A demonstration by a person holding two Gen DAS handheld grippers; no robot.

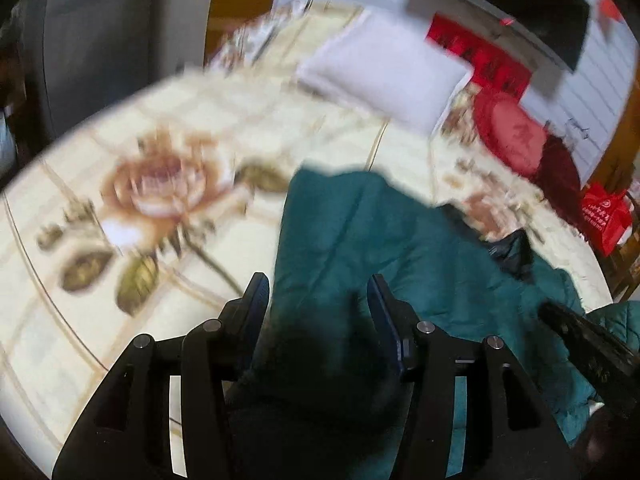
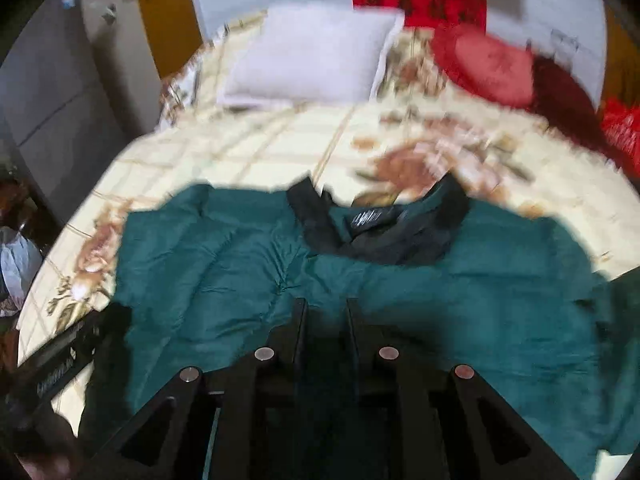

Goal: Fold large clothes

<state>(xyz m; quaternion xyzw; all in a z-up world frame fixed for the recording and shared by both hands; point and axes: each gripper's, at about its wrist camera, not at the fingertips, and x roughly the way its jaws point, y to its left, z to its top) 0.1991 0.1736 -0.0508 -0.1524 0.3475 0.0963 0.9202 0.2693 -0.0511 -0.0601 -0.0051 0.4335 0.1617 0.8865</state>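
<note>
A large teal padded jacket point(image 2: 440, 300) with a black collar point(image 2: 384, 228) lies spread on the floral bed cover point(image 2: 260, 136). It also shows in the left wrist view point(image 1: 360, 232). My left gripper point(image 1: 318, 296) has its jaws apart with a dark fold of the jacket's edge between them. My right gripper point(image 2: 326, 308) has its jaws close together on the jacket's near hem. The right gripper shows at the right edge of the left wrist view point(image 1: 580, 340); the left gripper shows at the lower left of the right wrist view point(image 2: 80, 340). Both views are blurred.
A white pillow point(image 2: 312, 56) and a red round cushion point(image 2: 488, 64) lie at the head of the bed. A red banner point(image 2: 416, 0) hangs on the wall. A grey cabinet point(image 2: 52, 92) stands left of the bed. A red bag point(image 1: 604, 216) sits right.
</note>
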